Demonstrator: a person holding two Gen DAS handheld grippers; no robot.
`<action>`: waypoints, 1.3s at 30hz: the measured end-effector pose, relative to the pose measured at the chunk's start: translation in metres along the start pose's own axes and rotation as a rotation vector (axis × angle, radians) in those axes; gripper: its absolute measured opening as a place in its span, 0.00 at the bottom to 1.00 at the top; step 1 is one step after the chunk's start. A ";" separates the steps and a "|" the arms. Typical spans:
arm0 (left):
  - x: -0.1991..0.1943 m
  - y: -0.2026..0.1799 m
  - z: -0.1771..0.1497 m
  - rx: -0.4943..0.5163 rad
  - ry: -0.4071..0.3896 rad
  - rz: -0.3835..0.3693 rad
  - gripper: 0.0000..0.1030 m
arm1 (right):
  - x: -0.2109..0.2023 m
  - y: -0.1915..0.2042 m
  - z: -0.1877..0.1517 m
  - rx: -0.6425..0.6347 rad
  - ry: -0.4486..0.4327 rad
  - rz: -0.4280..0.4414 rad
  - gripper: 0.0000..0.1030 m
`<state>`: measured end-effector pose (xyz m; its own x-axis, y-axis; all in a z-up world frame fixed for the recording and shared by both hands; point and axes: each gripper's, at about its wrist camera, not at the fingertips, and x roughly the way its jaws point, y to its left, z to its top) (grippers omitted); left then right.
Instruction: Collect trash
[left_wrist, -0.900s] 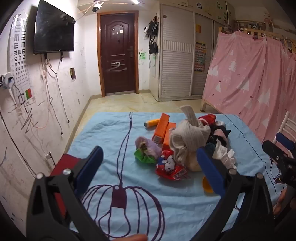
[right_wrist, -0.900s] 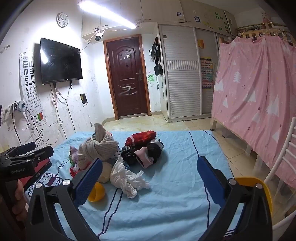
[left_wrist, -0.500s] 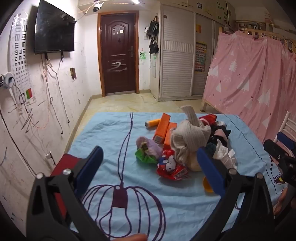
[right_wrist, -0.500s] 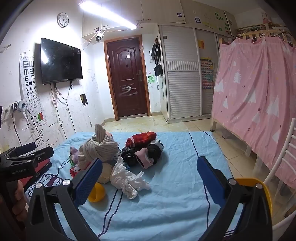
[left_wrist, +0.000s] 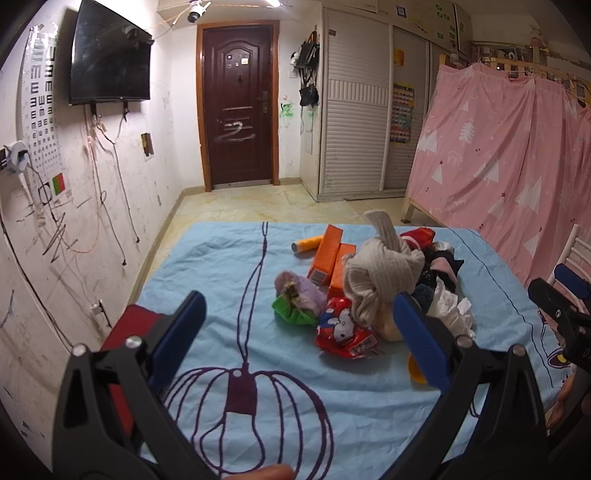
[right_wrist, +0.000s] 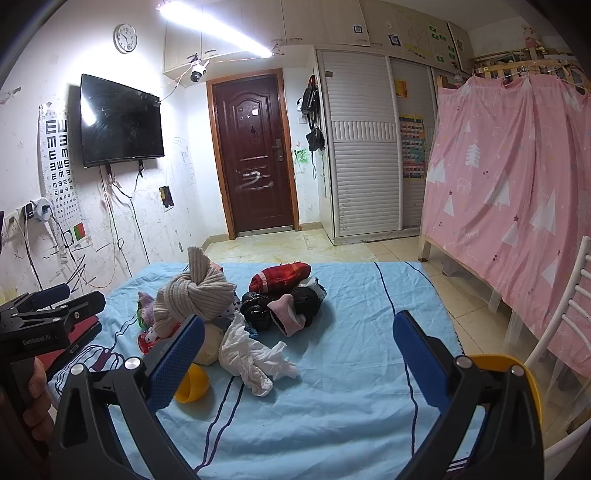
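Observation:
A heap lies on the blue sheet (left_wrist: 221, 266): a red snack wrapper (left_wrist: 345, 330), a green and purple wrapper (left_wrist: 295, 301), two orange boxes (left_wrist: 328, 256), an orange tube (left_wrist: 306, 244), a crumpled white tissue (right_wrist: 255, 356), a yellow half shell (right_wrist: 192, 382), a knotted beige scarf (right_wrist: 197, 299) and dark clothes (right_wrist: 280, 302). My left gripper (left_wrist: 295, 343) is open and empty, short of the wrappers. My right gripper (right_wrist: 295, 354) is open and empty, above the sheet near the tissue.
A yellow bin (right_wrist: 517, 373) stands off the bed's right edge beside a white chair (right_wrist: 565, 306). A red flat object (left_wrist: 125, 332) lies at the bed's left edge by the wall. A pink curtain (right_wrist: 509, 192) hangs on the right.

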<state>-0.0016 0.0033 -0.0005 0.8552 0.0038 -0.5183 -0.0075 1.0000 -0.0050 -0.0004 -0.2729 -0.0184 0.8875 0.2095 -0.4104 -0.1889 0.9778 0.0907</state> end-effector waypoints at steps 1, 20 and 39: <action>0.000 0.000 0.000 0.000 0.000 0.000 0.94 | 0.000 0.000 0.000 0.000 0.001 -0.001 0.92; 0.004 0.005 0.003 -0.004 0.002 -0.001 0.94 | 0.001 0.002 0.001 -0.006 0.005 -0.004 0.92; 0.006 0.007 0.000 -0.006 0.004 0.003 0.94 | 0.001 0.002 0.000 -0.009 0.001 -0.008 0.92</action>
<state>0.0033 0.0105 -0.0033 0.8533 0.0064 -0.5213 -0.0128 0.9999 -0.0087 -0.0001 -0.2713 -0.0187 0.8887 0.2018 -0.4118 -0.1857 0.9794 0.0792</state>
